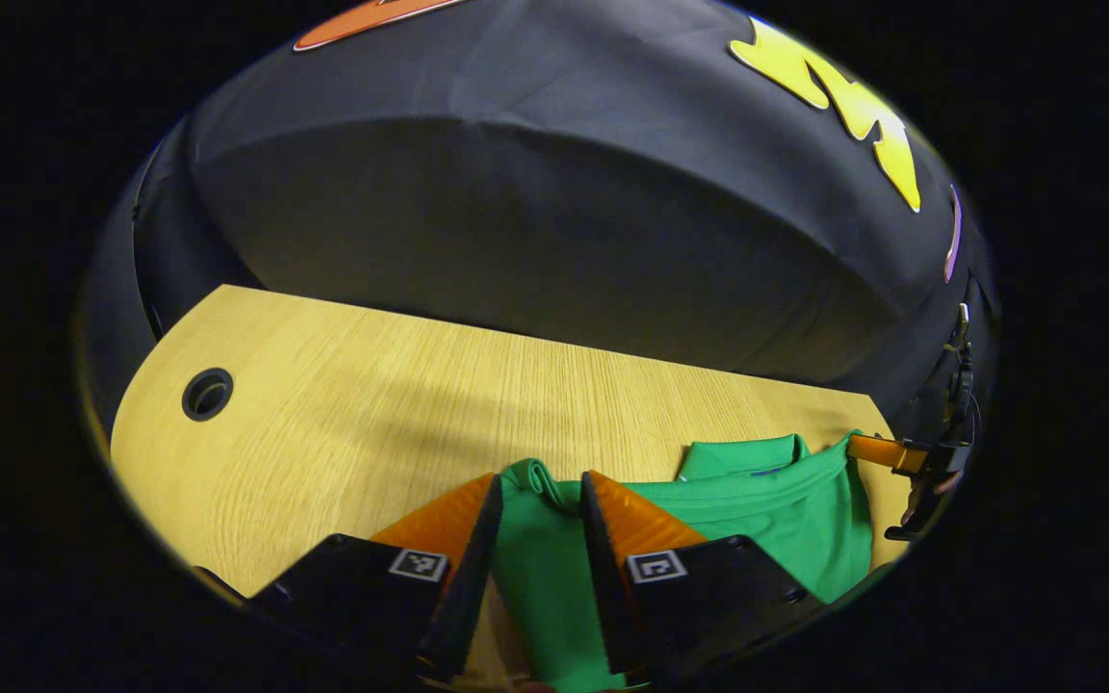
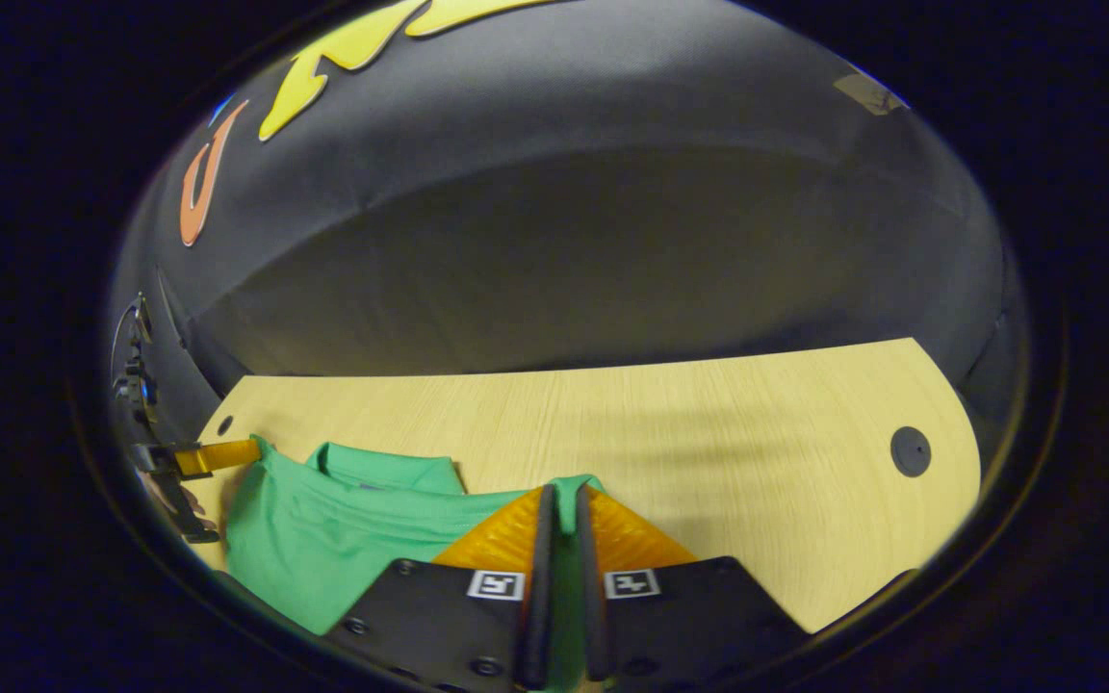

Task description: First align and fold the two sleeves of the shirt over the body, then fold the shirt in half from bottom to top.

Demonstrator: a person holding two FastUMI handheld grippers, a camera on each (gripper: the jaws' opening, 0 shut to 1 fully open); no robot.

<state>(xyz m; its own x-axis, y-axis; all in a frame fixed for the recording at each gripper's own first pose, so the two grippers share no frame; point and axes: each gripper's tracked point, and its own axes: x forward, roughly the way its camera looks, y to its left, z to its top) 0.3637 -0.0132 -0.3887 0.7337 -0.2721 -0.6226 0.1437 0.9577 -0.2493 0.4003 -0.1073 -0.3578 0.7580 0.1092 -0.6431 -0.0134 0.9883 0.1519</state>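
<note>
A green polo shirt (image 1: 766, 520) lies on the wooden surface (image 1: 400, 404), collar toward the booth wall. Our left tongs (image 1: 540, 491) stand spread around a raised fold of cloth; our right tongs (image 2: 564, 505) pinch another fold, likely lifting the hem upward. The shirt's lower part is cut off.
</note>
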